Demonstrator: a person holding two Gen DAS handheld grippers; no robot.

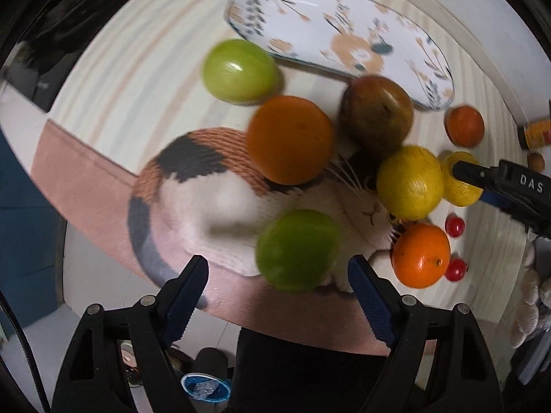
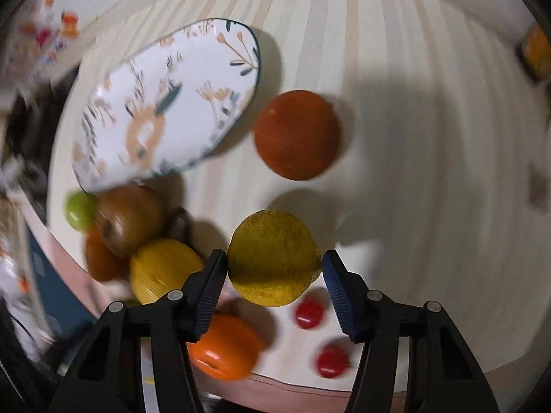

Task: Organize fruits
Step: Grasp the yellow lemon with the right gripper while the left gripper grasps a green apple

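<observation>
My right gripper (image 2: 274, 263) is shut on a yellow lemon (image 2: 273, 256), held between both pads; it shows in the left wrist view (image 1: 461, 177) too. My left gripper (image 1: 277, 266) is open above a green lime (image 1: 298, 249) on a cat-picture mat (image 1: 193, 203). An oval floral plate (image 1: 341, 38) lies empty at the back, also in the right wrist view (image 2: 165, 103). Around lie a second lemon (image 1: 409, 182), a green fruit (image 1: 239, 70), oranges (image 1: 291, 139) (image 1: 422, 254) (image 2: 297, 134), a brown-red apple (image 1: 377, 112) and cherry tomatoes (image 2: 310, 312).
The striped table (image 2: 413, 137) has its near edge by the grippers. A small jar (image 1: 537, 134) and a nut (image 1: 536, 161) stand at the right. Soft toys (image 1: 530, 306) sit beyond the right edge. A blue-lidded container (image 1: 206, 387) lies on the floor below.
</observation>
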